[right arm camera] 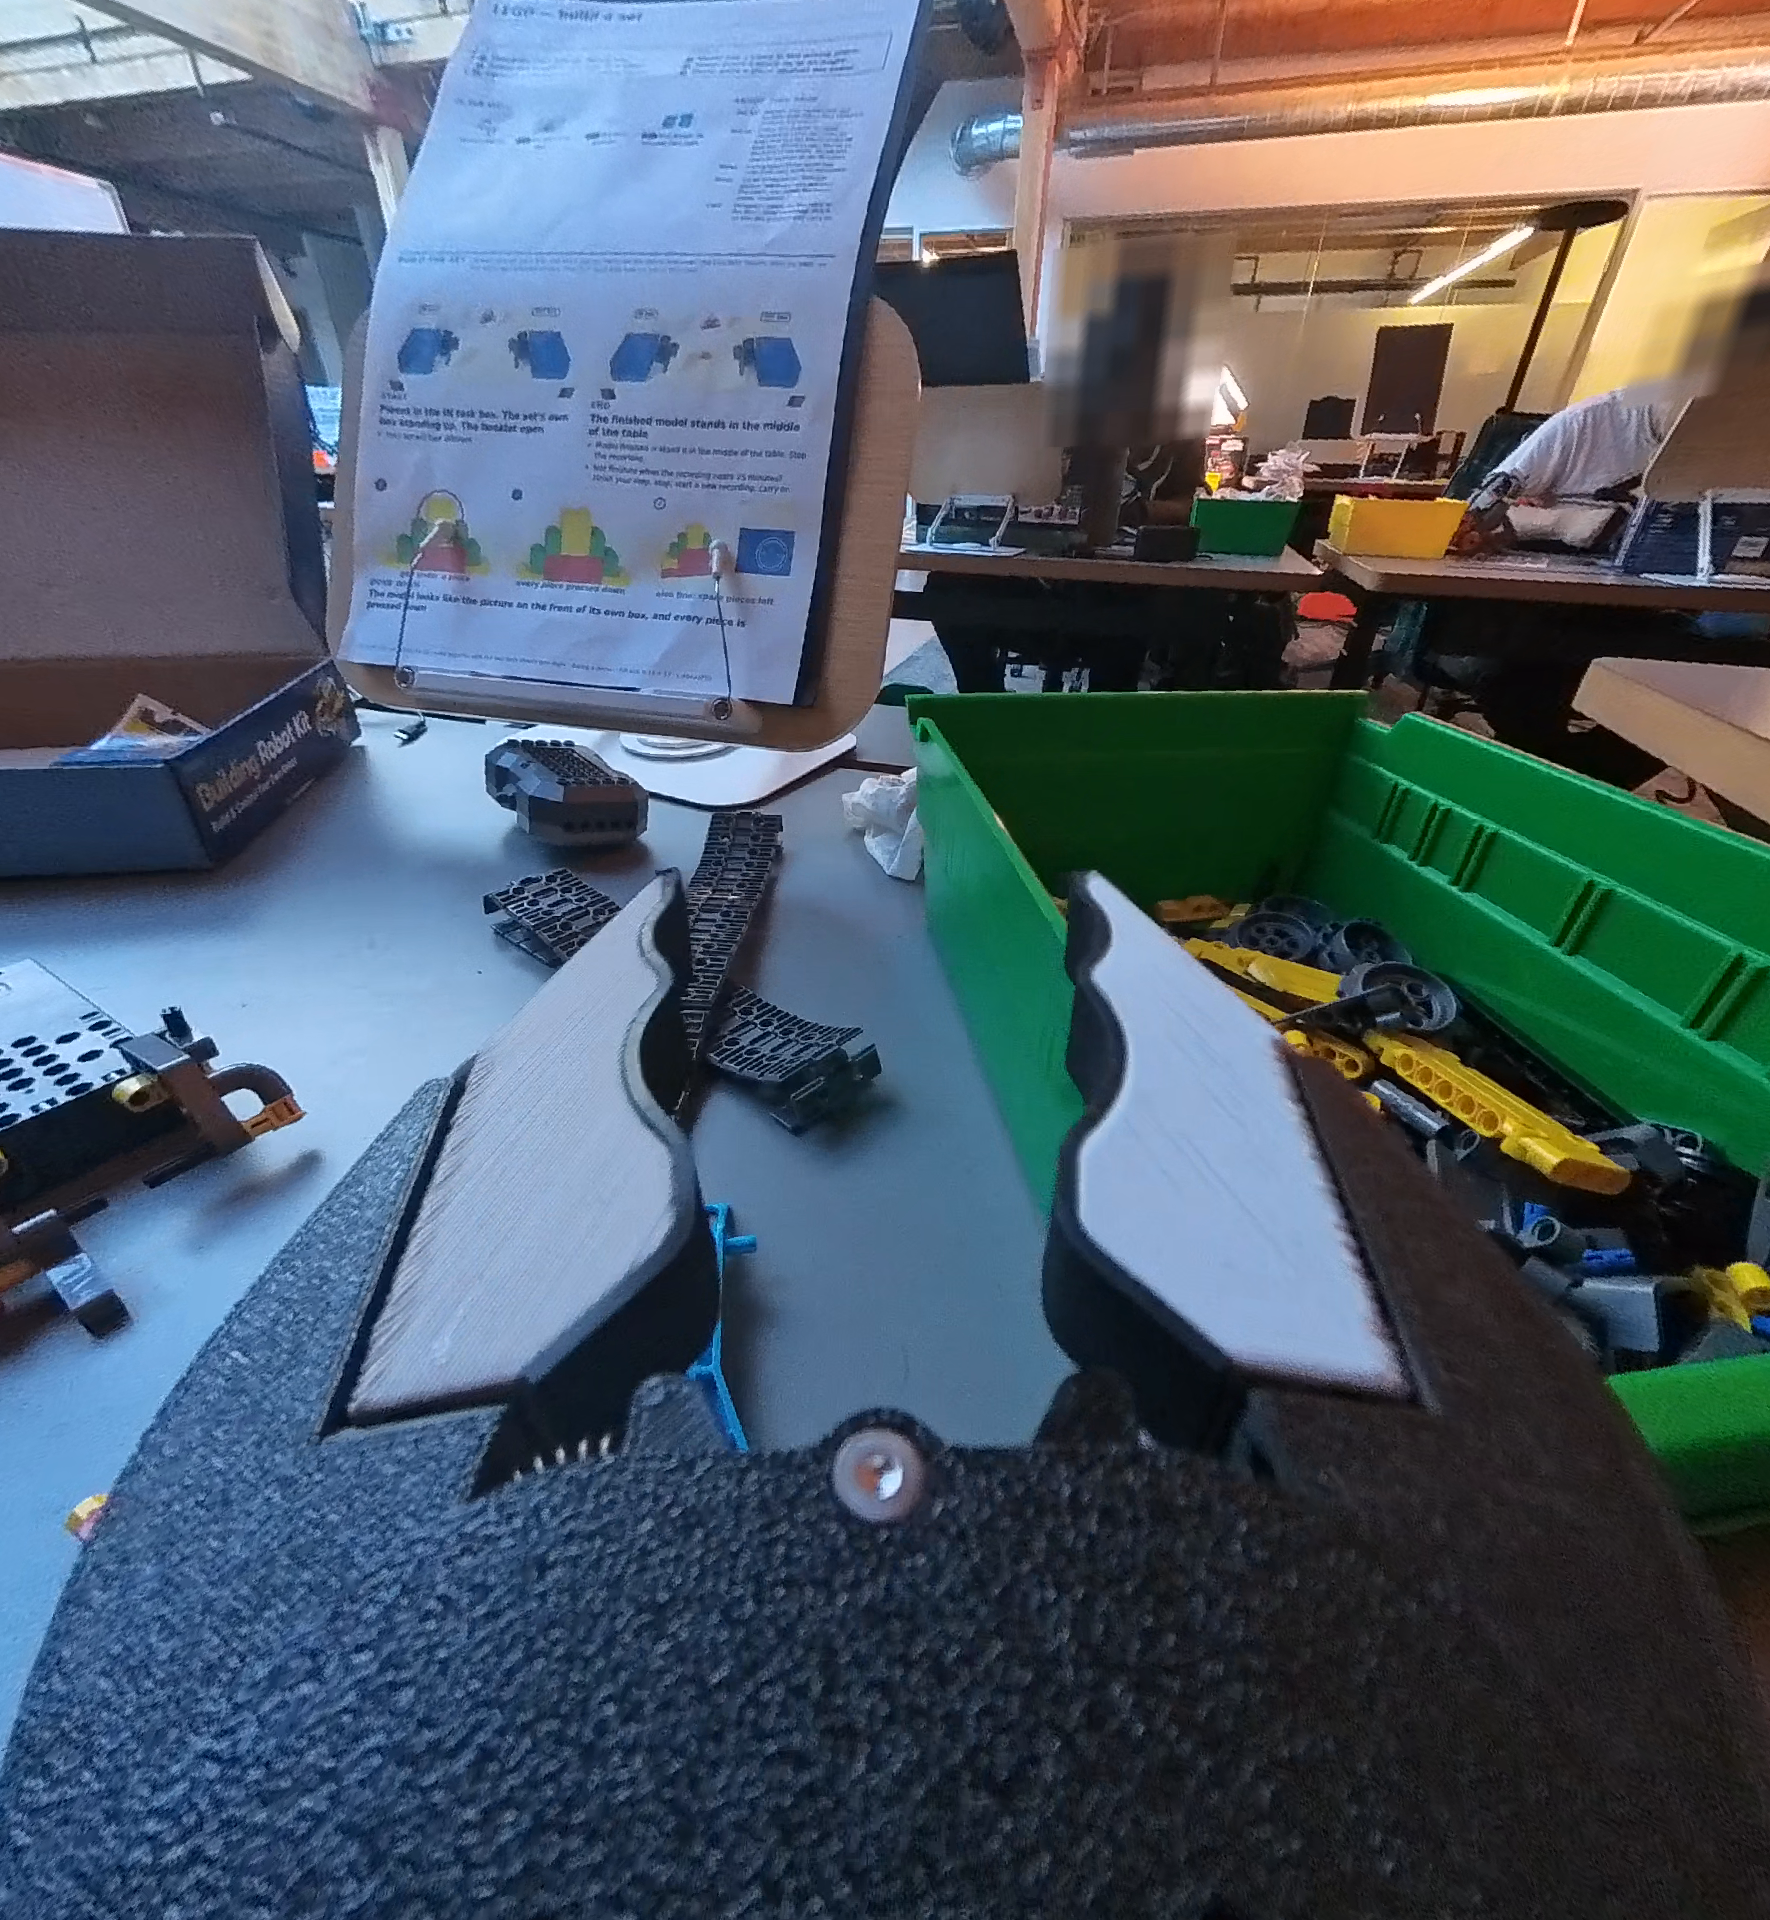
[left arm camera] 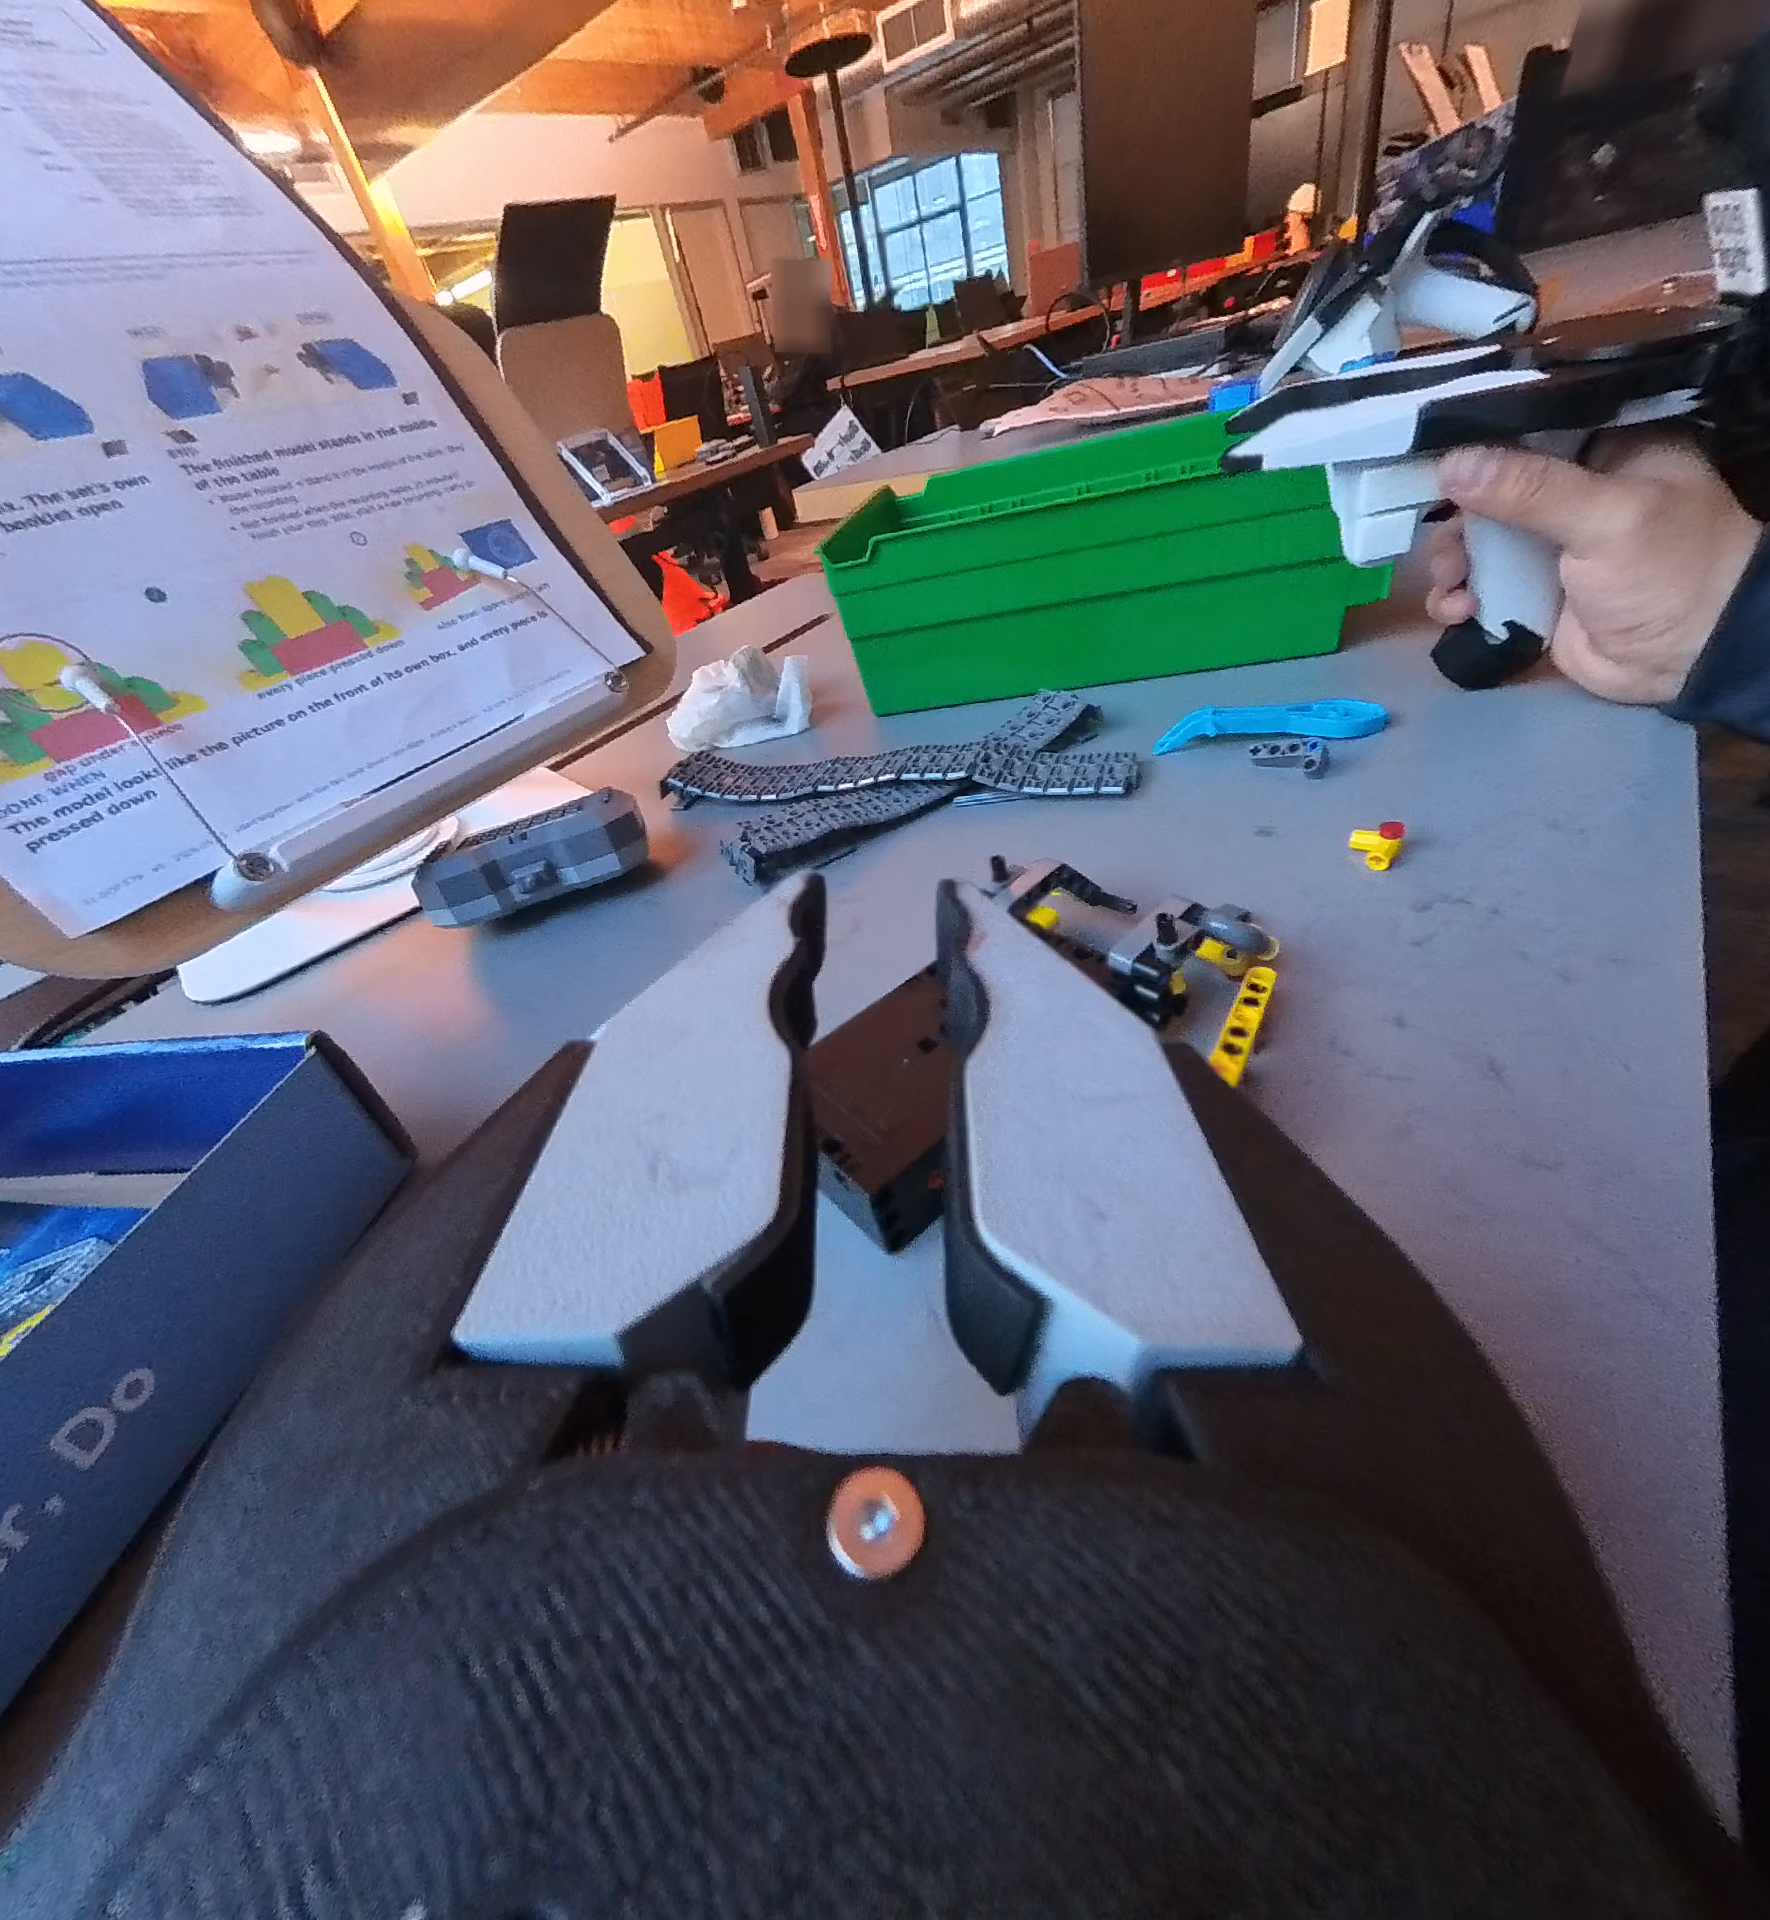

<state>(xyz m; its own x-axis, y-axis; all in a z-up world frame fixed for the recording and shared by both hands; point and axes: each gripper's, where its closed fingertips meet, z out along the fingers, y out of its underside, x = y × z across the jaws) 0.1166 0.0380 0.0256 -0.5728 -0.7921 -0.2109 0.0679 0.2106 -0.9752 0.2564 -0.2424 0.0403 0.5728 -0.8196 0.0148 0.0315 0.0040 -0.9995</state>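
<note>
My left gripper (left arm camera: pixel 879 904) hangs low over a black block model (left arm camera: pixel 881 1101) with yellow and grey beams. Its jaws stand a narrow gap apart, the block shows in that gap, and contact is hidden. The model also shows at the left of the right wrist view (right arm camera: pixel 39 1101). My right gripper (right arm camera: pixel 876 894) is open and empty, held above the left wall of a green bin (right arm camera: pixel 985 987) full of loose pieces. In the left wrist view it (left arm camera: pixel 1260 416) is at the bin's (left arm camera: pixel 1068 603) near end, held by a hand (left arm camera: pixel 1608 561).
Black track strips (left arm camera: pixel 902 774), a dark grey block (left arm camera: pixel 533 857), a blue lever tool (left arm camera: pixel 1265 722), a small yellow-red piece (left arm camera: pixel 1377 844) and a crumpled wrapper (left arm camera: pixel 741 701) lie on the grey table. A stand with a printed sheet (right arm camera: pixel 611 416) and an open blue box (right arm camera: pixel 133 800) stand behind. About 30 centimetres separates my left fingertips from my right. From my left tips it is roughly 25 centimetres to the dark grey block (left arm camera: pixel 533 857); from my right, 35 centimetres. My right wrist view (right arm camera: pixel 512 782) looks at it from another angle.
</note>
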